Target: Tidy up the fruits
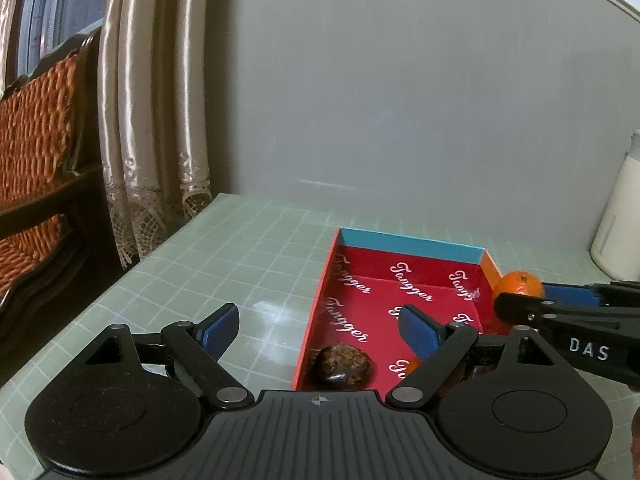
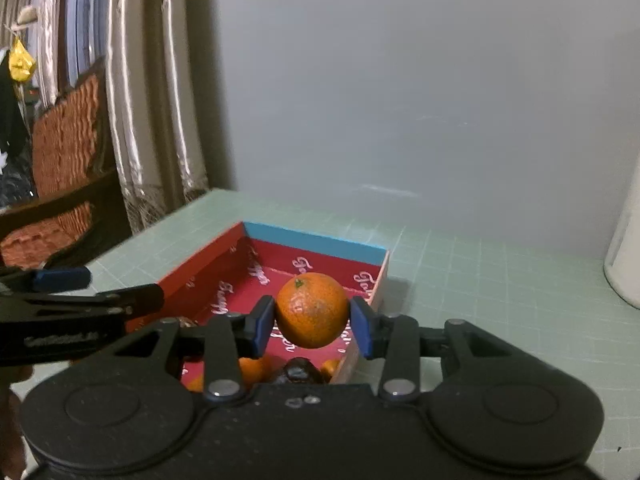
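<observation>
Right now my right gripper [image 2: 314, 330] pinches a round orange mandarin with pebbly, glossy skin and a small green stem scar [image 2: 313, 310], its blue rubber pads pressed against the fruit's two sides. I hold it in the air above the shallow rectangular cardboard box with a red printed lining and a blue far wall [image 2: 316, 245], near the box's right wall. White script lettering repeats across the smooth red floor and inner walls. On the box floor at the near end lies a dark brown, shiny, wrinkled fruit [image 1: 342, 366], close to the near-left corner, and bits of other orange fruit [image 2: 250, 372] show beside another dark glossy one just under my gripper body.

My left gripper [image 1: 320, 330] has its blue-padded fingers spread wide with nothing between them, tilted down over the box's near-left part. From its camera the right gripper's black fingers come in from the right edge with the mandarin at the box's far-right corner.

The box sits on a pale green matte cutting mat with a white grid [image 1: 224, 264], toward the far side. A smooth white plastic container [image 1: 616, 216] stands at the mat's far-right edge.
</observation>
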`<state>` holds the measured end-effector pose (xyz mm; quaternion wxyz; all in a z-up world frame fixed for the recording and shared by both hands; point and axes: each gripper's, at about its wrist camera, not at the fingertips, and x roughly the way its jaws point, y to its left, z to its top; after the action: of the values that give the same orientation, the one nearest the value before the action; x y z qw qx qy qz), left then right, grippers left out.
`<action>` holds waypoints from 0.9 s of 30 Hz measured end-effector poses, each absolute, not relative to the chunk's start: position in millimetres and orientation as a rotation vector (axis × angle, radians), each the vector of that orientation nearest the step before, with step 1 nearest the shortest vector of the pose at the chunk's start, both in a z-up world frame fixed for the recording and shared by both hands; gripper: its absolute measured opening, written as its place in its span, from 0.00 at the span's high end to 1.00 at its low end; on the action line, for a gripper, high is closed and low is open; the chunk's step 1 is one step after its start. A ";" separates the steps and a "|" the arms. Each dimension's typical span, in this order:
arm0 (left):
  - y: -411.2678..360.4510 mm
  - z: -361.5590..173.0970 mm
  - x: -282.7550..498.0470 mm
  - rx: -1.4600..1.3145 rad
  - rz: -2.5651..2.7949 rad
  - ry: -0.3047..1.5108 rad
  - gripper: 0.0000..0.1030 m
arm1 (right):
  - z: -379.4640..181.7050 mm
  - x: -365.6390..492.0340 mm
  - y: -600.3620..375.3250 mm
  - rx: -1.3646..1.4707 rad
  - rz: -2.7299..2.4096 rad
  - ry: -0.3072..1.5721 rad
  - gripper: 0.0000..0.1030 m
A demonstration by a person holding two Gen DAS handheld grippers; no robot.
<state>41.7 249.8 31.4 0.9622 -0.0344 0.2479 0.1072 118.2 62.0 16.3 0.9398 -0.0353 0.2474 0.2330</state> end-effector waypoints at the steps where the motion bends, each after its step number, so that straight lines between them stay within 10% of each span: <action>1: 248.3 31.2 42.0 -0.070 0.213 0.502 0.16 | 17.3 115.5 60.2 -0.074 0.464 0.496 0.57; 27: 132.8 44.8 -15.8 0.072 0.093 0.479 0.00 | 14.4 10.6 -96.9 -0.023 0.251 0.432 0.24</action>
<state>-15.8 132.8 44.8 0.9697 0.0356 0.2372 0.0458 10.6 -96.9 14.4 0.9689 -0.0116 0.2137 0.1244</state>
